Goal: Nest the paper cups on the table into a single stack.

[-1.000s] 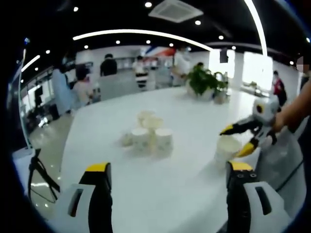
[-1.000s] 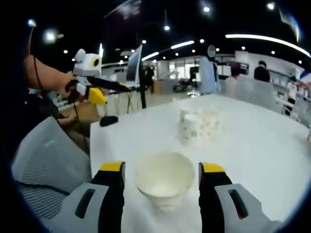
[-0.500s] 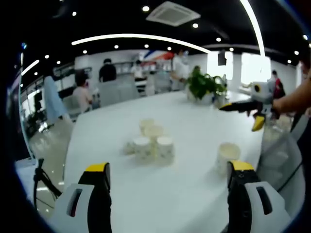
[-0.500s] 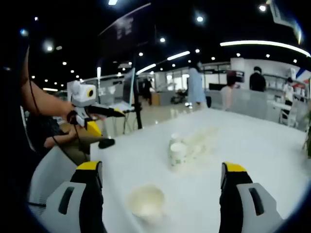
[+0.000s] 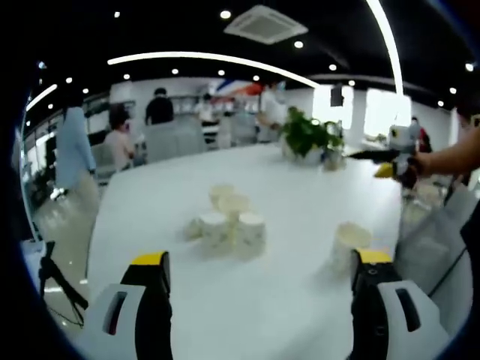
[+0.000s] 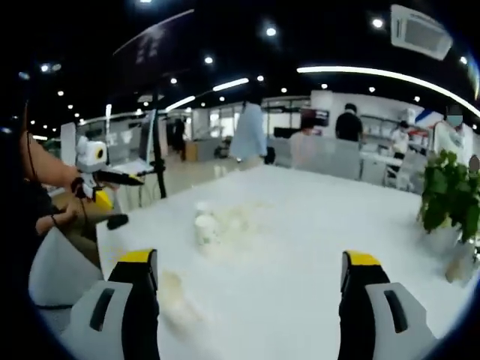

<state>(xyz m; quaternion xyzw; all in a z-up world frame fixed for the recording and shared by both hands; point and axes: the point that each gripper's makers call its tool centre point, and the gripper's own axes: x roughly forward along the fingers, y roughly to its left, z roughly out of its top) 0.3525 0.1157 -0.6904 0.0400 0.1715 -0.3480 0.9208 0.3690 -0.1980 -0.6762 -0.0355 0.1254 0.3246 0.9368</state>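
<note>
Both grippers hang with jaws spread wide, gripping nothing: the left gripper (image 5: 259, 279) and the right gripper (image 6: 247, 277). A lone paper cup (image 5: 349, 243) stands just beside the left gripper's right jaw, apart from the cluster of cups (image 5: 226, 221) mid-table (image 5: 300, 187).

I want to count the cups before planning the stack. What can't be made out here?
- Cup cluster, left gripper view: cups overlap, so the count is unsure.
- Same cluster, right gripper view: motion blur smears it.
- Lone cup, left gripper view: its base is hidden by the left gripper jaw.
- Lone cup, right gripper view: blurred, cut by the right gripper jaw.
</note>
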